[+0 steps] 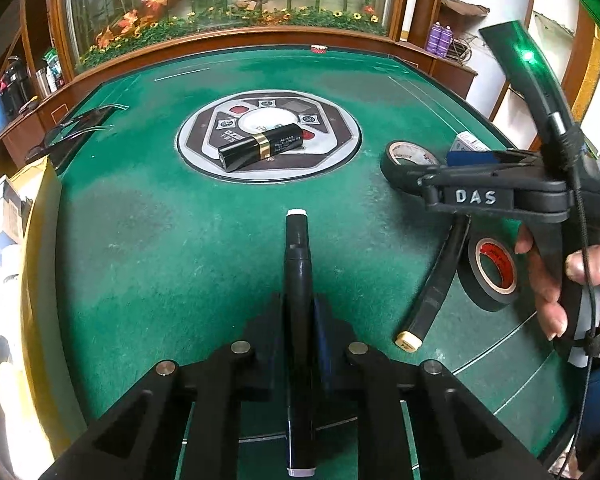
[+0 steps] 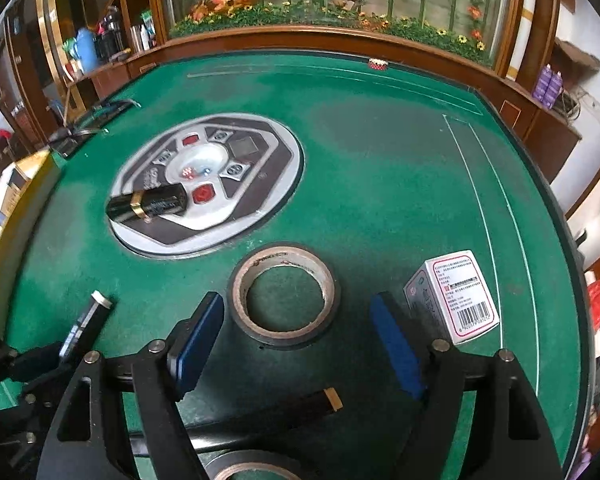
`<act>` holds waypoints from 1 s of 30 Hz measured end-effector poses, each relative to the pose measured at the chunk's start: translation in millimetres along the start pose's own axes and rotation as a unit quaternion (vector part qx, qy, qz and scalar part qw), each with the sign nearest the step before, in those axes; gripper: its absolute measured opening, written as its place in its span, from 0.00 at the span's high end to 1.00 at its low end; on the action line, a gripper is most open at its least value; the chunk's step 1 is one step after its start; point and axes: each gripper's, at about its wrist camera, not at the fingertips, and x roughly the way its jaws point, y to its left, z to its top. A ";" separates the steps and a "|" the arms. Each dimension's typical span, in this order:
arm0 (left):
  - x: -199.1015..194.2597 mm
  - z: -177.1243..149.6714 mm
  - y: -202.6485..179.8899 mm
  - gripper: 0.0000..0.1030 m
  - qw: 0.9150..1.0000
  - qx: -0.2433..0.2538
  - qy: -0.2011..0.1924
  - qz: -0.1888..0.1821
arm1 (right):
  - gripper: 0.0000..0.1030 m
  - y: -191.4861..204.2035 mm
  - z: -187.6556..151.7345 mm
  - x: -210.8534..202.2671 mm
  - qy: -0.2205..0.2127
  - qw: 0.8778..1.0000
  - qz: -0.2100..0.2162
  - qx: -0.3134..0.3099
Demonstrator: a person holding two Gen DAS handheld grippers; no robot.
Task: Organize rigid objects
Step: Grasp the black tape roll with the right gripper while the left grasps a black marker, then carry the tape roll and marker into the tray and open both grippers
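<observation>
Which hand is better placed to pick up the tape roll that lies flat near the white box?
The right. The right gripper hangs with jaws open just before that tape roll, while the left gripper is shut on a black pen.

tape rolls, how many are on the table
2. One tape roll lies flat on the green table, between the right tool's open fingers. The other roll sits nearer the person, beside a black marker. None seems hidden.
</observation>
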 end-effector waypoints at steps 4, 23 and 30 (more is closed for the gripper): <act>0.2 -1.7 -1.2 0.86 1.000 -0.002 -0.007 0.008 | 0.45 -1.2 -1.6 5.8 0.003 1.000 0.013 0.008; -41.0 4.1 27.5 0.86 0.995 -0.044 -0.073 0.045 | 0.45 35.3 -9.9 -42.0 -0.069 0.994 0.087 0.013; -70.4 4.7 42.5 0.86 0.990 -0.059 -0.108 0.062 | 0.45 64.8 -6.7 -56.1 -0.085 0.991 0.105 0.004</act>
